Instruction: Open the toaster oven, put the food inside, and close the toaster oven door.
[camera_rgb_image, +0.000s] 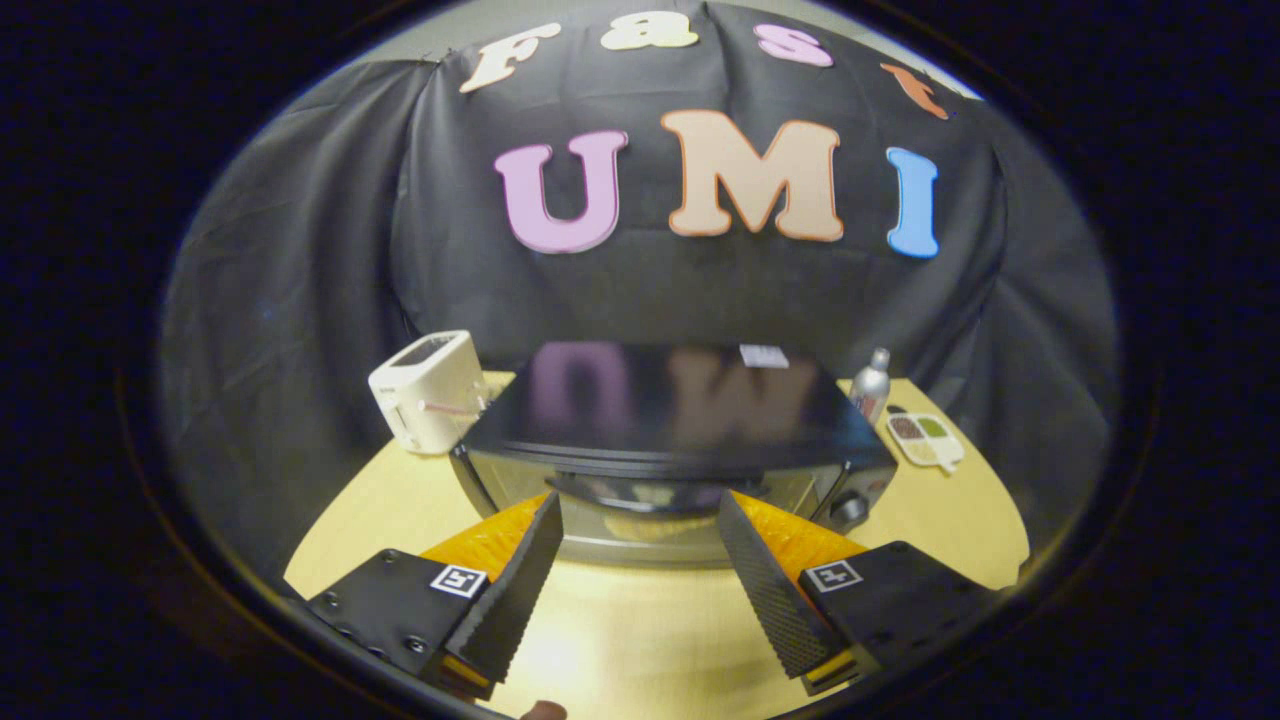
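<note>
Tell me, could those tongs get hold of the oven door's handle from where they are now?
Probably yes. The tongs are open, with the handle of the toaster oven just ahead, in line with the gap between the fingers. Nothing lies between them on the table; the door looks closed.

Toaster oven (680, 440) door glass — interior indistinct, contents unreadable. Door handle (640, 494) ends masked by spread tongs (640, 515). Small tray (925, 438) contents too small to identify.

The gripper (640, 510) points forward, its fingers (515, 590) spread wide apart, clasping nothing
</note>
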